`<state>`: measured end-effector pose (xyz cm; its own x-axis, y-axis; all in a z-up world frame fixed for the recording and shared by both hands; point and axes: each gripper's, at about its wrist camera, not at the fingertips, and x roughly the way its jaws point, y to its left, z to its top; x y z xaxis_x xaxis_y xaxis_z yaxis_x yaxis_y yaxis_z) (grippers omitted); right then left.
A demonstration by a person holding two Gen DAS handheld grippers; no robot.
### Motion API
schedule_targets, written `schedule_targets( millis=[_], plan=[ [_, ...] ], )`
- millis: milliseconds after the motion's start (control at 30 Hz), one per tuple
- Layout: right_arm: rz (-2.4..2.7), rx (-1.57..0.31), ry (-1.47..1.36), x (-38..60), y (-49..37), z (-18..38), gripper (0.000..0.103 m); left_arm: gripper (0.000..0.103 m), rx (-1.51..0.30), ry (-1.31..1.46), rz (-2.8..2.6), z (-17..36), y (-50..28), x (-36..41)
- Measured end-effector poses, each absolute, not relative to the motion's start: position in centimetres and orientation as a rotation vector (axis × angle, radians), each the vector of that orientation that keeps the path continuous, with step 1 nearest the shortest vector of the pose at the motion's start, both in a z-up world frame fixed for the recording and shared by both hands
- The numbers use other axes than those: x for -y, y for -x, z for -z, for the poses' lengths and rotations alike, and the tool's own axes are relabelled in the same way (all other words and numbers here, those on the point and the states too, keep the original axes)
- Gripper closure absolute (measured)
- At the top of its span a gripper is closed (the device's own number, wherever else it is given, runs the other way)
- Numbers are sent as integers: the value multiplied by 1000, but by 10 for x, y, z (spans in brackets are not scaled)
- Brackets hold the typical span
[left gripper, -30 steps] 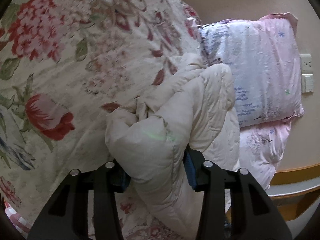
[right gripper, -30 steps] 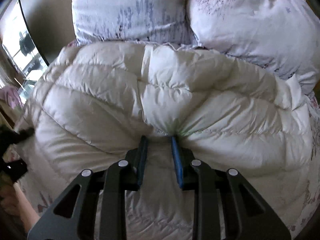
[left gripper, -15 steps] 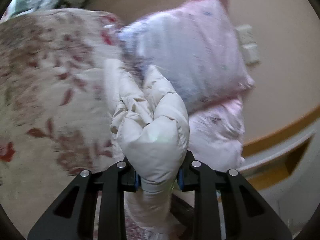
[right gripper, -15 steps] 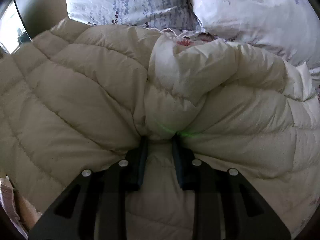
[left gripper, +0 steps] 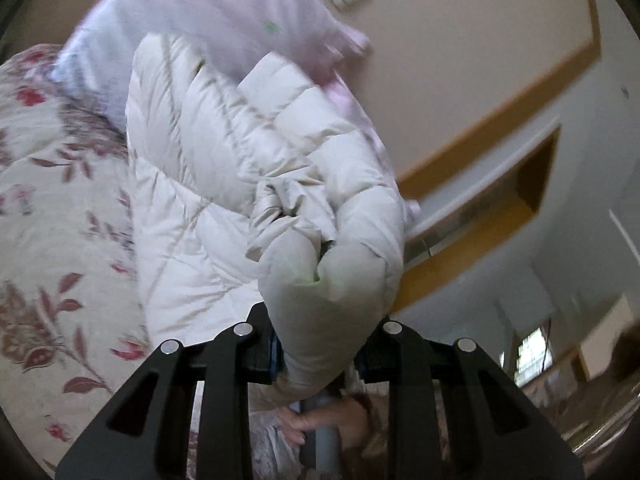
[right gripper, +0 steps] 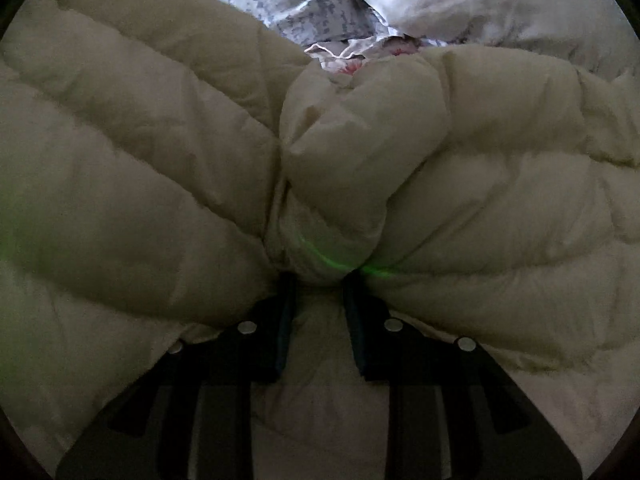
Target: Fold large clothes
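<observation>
Above floral bedspread (left gripper: 60,216), puffy cream quilted jacket (left gripper: 224,168) bunched, left gripper (left gripper: 320,356), right gripper (right gripper: 320,312) both clamping it

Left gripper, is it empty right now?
No, the left gripper is shut on a bunched fold of the cream puffer jacket, lifted above the floral bedspread.

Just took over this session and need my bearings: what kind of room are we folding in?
Most likely a bedroom: a bed with a floral bedspread, pillows at its head against the wall, and a wooden headboard ledge behind them.
</observation>
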<state>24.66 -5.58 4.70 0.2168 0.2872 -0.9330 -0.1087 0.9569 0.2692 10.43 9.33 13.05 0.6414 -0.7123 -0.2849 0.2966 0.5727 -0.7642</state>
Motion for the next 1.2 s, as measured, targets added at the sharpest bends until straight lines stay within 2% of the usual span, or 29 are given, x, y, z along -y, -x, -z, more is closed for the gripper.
schedule_targets(
  millis=[300,400,733,833,1000,1200],
  plan=[
    [-311,-1334,-452,108,-247,-55,76,77,-764,599,752,-123,-114,-30],
    [-278,-1291,-508,141,-238,-70,71,77,-800,571,763,-120,-123,-16],
    [75,-1093,-472,255,-199,-113,69,77,-891,515,797,-113,-133,14],
    [89,-1138,-484,261,-207,-100,72,77,-910,485,826,-113,-132,27],
    [-2,-1252,-504,248,-233,-62,72,77,-958,411,879,-107,-138,54],
    [-78,-1280,-517,252,-250,-53,73,76,-1030,289,875,-93,-137,82]
  ],
)
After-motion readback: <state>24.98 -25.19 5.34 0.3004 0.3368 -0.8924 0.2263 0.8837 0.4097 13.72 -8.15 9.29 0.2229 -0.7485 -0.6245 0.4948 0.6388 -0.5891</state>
